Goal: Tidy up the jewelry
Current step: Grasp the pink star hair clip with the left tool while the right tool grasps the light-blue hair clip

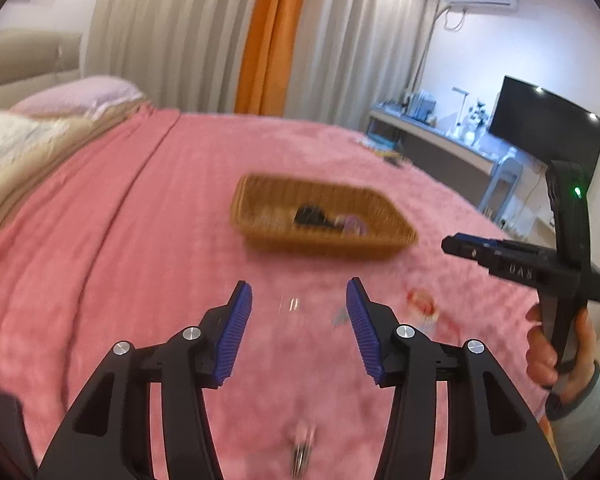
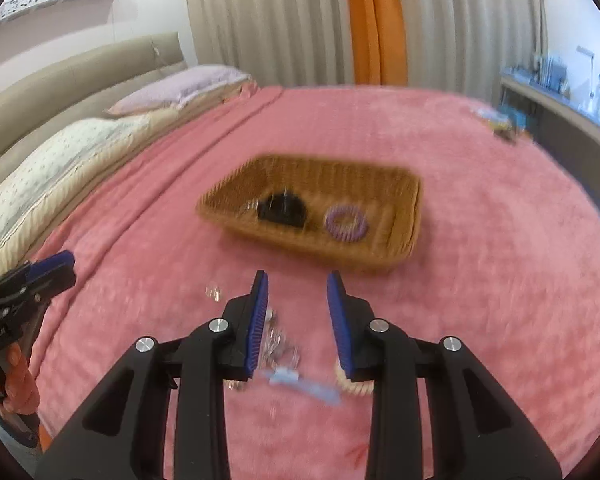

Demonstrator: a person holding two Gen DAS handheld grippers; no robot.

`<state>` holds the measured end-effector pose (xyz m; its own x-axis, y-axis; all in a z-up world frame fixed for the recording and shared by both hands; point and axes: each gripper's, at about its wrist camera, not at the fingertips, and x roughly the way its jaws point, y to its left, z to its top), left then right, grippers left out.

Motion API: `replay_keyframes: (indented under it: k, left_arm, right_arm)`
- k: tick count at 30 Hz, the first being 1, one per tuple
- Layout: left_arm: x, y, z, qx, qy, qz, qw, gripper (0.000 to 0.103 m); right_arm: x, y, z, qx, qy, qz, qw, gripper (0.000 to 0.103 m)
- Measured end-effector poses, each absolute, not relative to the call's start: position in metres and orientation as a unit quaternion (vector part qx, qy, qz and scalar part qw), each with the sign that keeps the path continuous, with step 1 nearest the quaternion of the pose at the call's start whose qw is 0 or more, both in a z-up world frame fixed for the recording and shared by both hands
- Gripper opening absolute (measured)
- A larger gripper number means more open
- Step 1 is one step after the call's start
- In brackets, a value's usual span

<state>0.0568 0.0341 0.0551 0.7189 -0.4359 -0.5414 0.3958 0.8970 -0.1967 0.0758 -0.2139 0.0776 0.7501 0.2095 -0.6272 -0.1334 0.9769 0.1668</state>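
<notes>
Right wrist fisheye, right gripper [image 2: 296,280] fingers [image 2: 257,320] spread, empty, above blanket [image 2: 480,280]

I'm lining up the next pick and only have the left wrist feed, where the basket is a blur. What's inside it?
Observer: In the right wrist view, the wicker basket holds a purple ring-shaped hair tie on its right side.
Operator: And the dark blob next to it?
Observer: A black item lies left of the hair tie; it is too blurred to name.
Operator: What's under the right gripper?
Observer: The right gripper is open, above a light blue piece on the pink blanket.
Operator: Anything else nearby?
Observer: Small clear, shiny pieces lie by its left finger.
</notes>
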Motion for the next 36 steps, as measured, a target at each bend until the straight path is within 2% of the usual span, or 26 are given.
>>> replay_keyframes:
  k: [9,16,26,36]
  left_arm:
    - [0.041,0.048,-0.023,-0.055,0.387,-0.212,0.896,0.048]
    - [0.041,0.040,-0.042,-0.040,0.415,-0.213,0.884,0.048]
    - [0.028,0.033,-0.048,-0.015,0.425,-0.221,0.878,0.048]
    - [0.019,0.034,-0.050,0.001,0.426,-0.233,0.874,0.048]
  right_arm:
    - [0.094,-0.218,-0.012,0.105,0.457,0.144,0.871,0.028]
    - [0.102,-0.225,-0.027,0.116,0.485,0.159,0.852,0.028]
    - [0.070,-0.218,-0.021,0.140,0.491,0.219,0.832,0.028]
    - [0.045,-0.202,-0.015,0.073,0.475,0.238,0.844,0.028]
